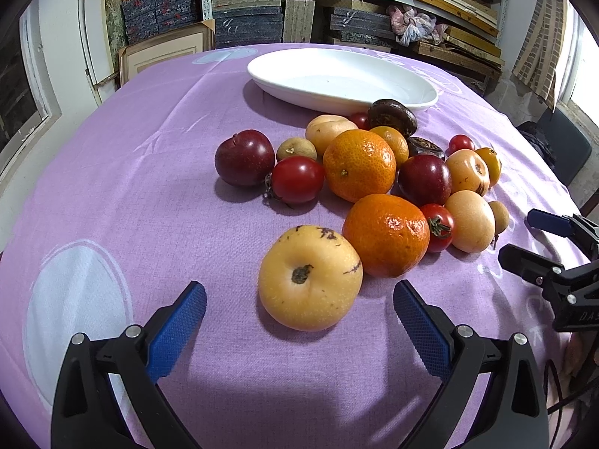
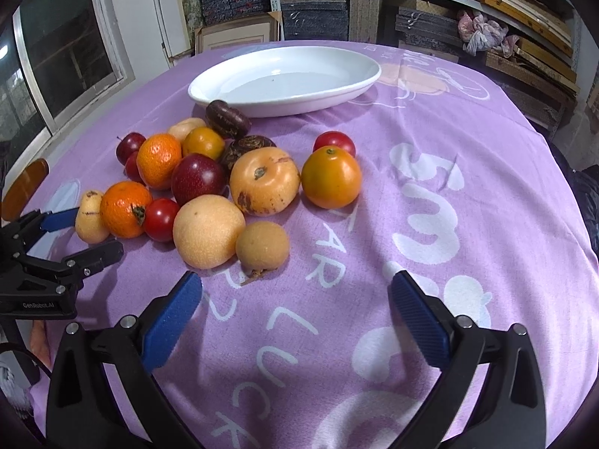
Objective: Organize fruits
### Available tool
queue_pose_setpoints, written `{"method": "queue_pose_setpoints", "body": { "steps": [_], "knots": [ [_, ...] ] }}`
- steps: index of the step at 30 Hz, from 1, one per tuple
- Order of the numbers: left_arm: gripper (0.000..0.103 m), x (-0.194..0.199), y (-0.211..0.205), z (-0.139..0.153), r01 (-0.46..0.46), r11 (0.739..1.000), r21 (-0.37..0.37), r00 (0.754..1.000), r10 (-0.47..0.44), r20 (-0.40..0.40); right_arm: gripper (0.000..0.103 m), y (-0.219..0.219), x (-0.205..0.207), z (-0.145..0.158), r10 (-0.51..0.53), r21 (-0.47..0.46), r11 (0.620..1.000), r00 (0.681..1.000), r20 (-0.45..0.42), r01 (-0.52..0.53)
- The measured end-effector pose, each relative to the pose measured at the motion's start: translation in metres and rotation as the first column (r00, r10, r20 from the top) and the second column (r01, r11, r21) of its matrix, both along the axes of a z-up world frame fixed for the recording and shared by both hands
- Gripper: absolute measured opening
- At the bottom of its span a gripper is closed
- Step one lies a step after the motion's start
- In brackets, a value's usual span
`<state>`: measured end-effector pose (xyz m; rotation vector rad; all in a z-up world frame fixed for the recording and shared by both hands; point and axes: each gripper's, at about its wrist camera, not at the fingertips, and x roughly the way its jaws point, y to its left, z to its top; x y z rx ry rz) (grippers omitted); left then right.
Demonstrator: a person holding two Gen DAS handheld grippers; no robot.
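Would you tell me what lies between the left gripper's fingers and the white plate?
In the left wrist view, the yellow pear lies nearest the left gripper, then the fruit pile, before the white plate.

Tabletop stock, by count. White plate [image 1: 419, 101]: one. Yellow-tan pears [image 1: 310, 277] [image 1: 329, 131] [image 1: 468, 172] [image 1: 472, 220]: four. Tangerines [image 1: 385, 234] [image 1: 358, 164]: two. Smaller orange-yellow fruits [image 1: 391, 142] [image 1: 490, 161]: two. Dark red plums [image 1: 244, 157] [image 1: 424, 179]: two. Red tomatoes [image 1: 297, 179] [image 1: 438, 226] [image 1: 359, 119] [image 1: 461, 143]: four. Small brown longans [image 1: 296, 148] [image 1: 499, 217]: two. Dark brown wrinkled fruits [image 1: 392, 116] [image 1: 425, 147]: two.
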<state>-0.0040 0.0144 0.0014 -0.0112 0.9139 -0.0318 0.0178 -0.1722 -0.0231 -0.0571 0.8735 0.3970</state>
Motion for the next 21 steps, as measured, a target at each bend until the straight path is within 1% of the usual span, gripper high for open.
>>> {"method": "queue_pose_setpoints", "body": {
  "steps": [3, 5, 8, 11, 14, 17, 21],
  "knots": [
    [0.100, -0.001, 0.001, 0.001, -0.005, 1.000, -0.015, 1.000, 0.005, 0.002, 0.099, -0.007, 0.000, 0.005, -0.020, 0.054, 0.998, 1.000, 0.000, 0.020],
    [0.100, 0.000, 0.002, 0.002, -0.006, 1.000, -0.016, 1.000, 0.006, 0.000, 0.099, -0.007, 0.000, 0.003, -0.023, 0.060, 0.998, 1.000, -0.014, 0.023],
    [0.100, -0.001, 0.001, 0.001, 0.002, 1.000, 0.006, 1.000, -0.002, -0.007, 0.099, 0.002, 0.000, 0.000, 0.007, 0.011, 1.000, 1.000, -0.018, -0.007],
    [0.100, -0.001, -0.005, 0.000, 0.028, 0.999, 0.042, 0.999, -0.027, -0.020, 0.099, 0.012, -0.008, 0.002, 0.040, -0.043, 0.998, 0.999, 0.031, -0.039],
    [0.100, -0.002, -0.008, 0.000, 0.038, 0.997, 0.069, 0.999, -0.038, -0.012, 0.099, 0.020, -0.016, 0.005, 0.062, -0.092, 0.994, 0.995, 0.078, -0.055],
    [0.100, -0.002, -0.011, 0.002, 0.046, 0.995, 0.089, 0.999, -0.046, -0.001, 0.099, 0.025, -0.020, 0.005, 0.078, -0.103, 0.992, 0.993, 0.087, -0.069],
    [0.100, -0.005, -0.017, 0.007, 0.077, 0.993, 0.093, 0.996, -0.081, 0.043, 0.099, 0.027, -0.023, 0.007, 0.086, -0.103, 0.992, 0.991, 0.102, -0.076]
  ]
}}
